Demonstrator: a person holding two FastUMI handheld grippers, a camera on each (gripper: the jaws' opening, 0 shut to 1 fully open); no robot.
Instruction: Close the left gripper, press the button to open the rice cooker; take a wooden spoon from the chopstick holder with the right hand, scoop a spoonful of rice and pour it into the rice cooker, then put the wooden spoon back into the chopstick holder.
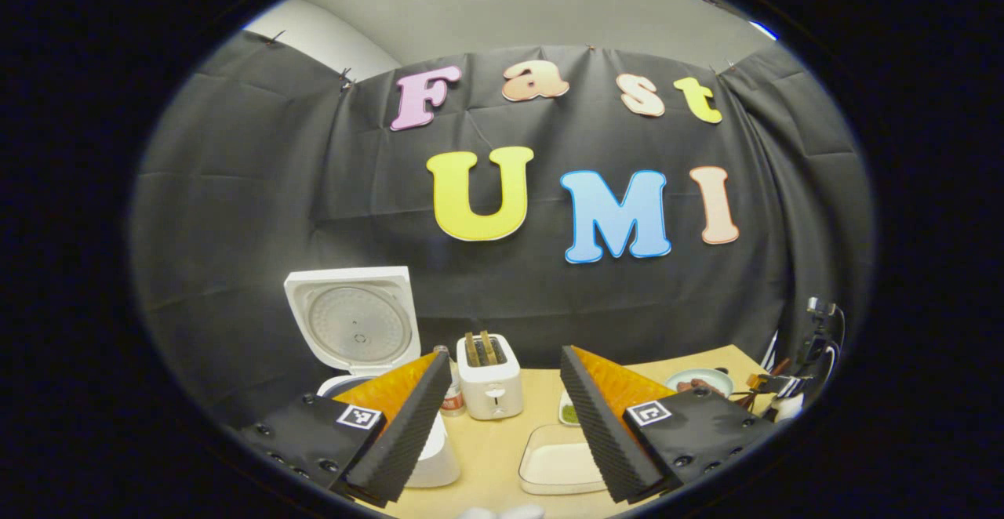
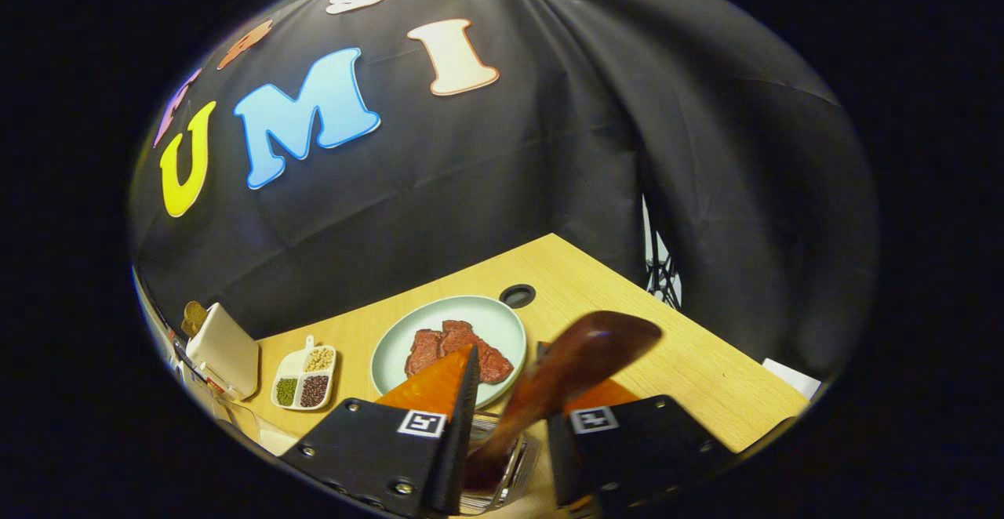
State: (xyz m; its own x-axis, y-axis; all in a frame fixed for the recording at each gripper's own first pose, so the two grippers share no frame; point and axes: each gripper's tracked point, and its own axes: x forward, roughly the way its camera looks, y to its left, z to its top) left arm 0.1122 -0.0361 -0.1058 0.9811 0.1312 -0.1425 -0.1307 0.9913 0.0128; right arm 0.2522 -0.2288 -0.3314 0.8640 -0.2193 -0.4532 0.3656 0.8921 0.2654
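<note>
My right gripper [image 2: 502, 425] has the wooden spoon [image 2: 572, 370] between narrow jaws, above the chopstick holder [image 2: 490, 472]. My left gripper [image 1: 502, 425] is wide; the rice cooker [image 1: 357, 331] stands open. Risk: a loose hold lets the spoon twist.

No readable text or label shows on any object.

A light wooden table [image 2: 698, 378] is carrying a white rice cooker [image 1: 353, 331] standing open, a white toaster [image 1: 490, 382], a clear rectangular dish [image 1: 558, 464], a pale green plate [image 2: 502, 319] and a divided grain dish [image 2: 304, 378].
</note>
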